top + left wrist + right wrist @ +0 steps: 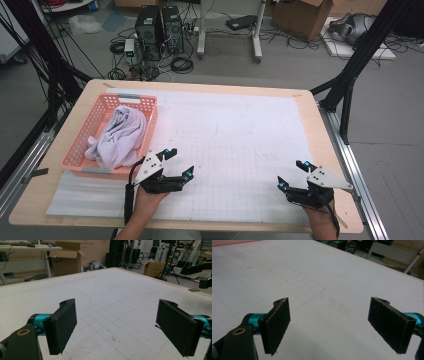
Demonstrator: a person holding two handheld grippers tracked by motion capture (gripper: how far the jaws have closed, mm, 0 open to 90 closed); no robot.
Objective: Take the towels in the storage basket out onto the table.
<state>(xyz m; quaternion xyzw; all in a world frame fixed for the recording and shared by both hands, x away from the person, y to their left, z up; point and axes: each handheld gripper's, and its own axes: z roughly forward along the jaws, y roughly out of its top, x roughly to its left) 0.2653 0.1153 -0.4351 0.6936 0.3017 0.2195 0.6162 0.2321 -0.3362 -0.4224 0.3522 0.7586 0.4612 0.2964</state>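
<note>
While both jaws stand wide apart with nothing between them, the left gripper [177, 164] rests just beside the pink plastic lattice basket [84, 143] holding the crumpled pale lilac cloth [119, 137]; the right gripper [291, 174] sits well apart on the white gridded mat [240, 135]. Reaching in carelessly, I judge, a jaw could snag the lattice wall and drag or tip the basket, or pinch only a loose fold so the cloth slips free.

Pink basket [84, 139], pale lilac cloth [120, 136], white gridded mat [240, 150], black fingers [62, 325]
</note>
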